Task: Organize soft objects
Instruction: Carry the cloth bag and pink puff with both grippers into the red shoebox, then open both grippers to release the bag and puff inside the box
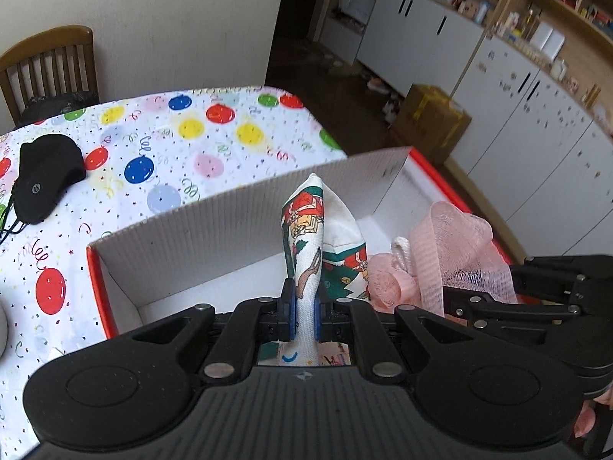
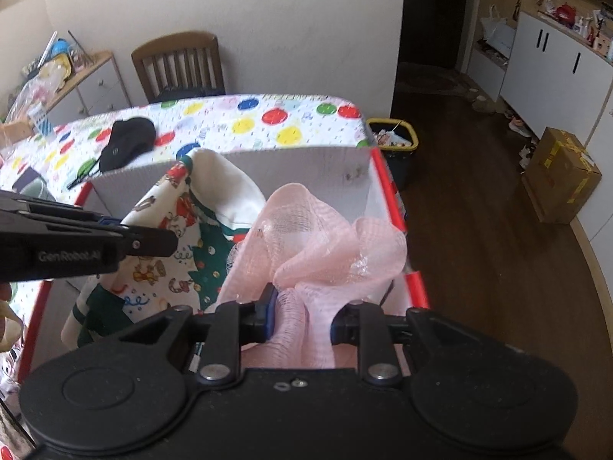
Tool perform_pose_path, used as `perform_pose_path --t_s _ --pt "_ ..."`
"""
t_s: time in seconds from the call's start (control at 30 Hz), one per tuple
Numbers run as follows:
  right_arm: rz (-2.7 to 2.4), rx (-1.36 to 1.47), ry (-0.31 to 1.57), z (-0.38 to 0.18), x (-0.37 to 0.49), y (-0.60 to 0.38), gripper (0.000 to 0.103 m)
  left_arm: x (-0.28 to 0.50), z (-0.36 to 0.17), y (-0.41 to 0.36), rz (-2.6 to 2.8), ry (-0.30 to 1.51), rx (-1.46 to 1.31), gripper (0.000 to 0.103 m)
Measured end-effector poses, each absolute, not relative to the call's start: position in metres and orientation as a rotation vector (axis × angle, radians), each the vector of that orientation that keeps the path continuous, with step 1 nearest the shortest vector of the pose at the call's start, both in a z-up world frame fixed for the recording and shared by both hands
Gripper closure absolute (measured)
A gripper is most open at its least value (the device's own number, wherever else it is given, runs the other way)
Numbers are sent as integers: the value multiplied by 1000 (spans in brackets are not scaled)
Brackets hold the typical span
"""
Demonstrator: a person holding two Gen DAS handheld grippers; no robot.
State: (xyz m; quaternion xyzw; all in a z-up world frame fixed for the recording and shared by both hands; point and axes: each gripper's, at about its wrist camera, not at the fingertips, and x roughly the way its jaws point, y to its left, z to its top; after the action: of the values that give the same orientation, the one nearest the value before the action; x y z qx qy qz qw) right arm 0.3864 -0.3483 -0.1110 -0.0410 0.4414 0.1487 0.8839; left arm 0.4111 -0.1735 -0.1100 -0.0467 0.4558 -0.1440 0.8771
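- On the far left of the balloon-print tablecloth (image 1: 214, 142), a black cap (image 1: 46, 176) is lying well apart from the box, untouched; it looks like another soft thing waiting its turn, though that is a judgement.
- Next along, the open box (image 1: 214, 226), white inside with red outer edges, is sitting at the table's right end, and both held items are hanging over its inside.
- Over the box's middle, the left gripper (image 1: 304, 312) is pinching a Christmas-print cloth (image 1: 306, 253) with its jaws squeezed fully together, a thin fold standing up between the blue pads while the rest is draping down into the box.
- Just to the right, the right gripper (image 2: 300, 318) is holding a pink mesh bath pouf (image 2: 325, 241); its jaws are standing a little apart with a bunch of netting filling the gap. The left pad is touching the mesh, but the right pad is hidden behind it, so how firm the grip is cannot be read.
- Judging by this, the step in hand is lowering both soft items into the box.
- The next move is calling for each jaw to part once its item is resting on the box floor, then for a straight lift out, since the loose netting could be snagging on a finger and trailing back up.
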Motion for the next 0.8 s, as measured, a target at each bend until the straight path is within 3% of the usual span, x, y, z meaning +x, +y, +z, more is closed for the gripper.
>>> perform_pose_path --t_s 0.3,0.63,0.73,0.8 --pt "317 -99 964 -133 392 -342 75 418 -130 -179 -276 1003 -29 94" --pt "302 -99 964 -139 392 -340 61 425 -140 -177 -233 1064 -10 93" --pt "300 -105 962 -139 391 -340 56 426 -142 -177 -219 1075 7 88" --pt "296 -103 961 -138 391 -341 53 426 -142 -178 -219 1079 11 72"
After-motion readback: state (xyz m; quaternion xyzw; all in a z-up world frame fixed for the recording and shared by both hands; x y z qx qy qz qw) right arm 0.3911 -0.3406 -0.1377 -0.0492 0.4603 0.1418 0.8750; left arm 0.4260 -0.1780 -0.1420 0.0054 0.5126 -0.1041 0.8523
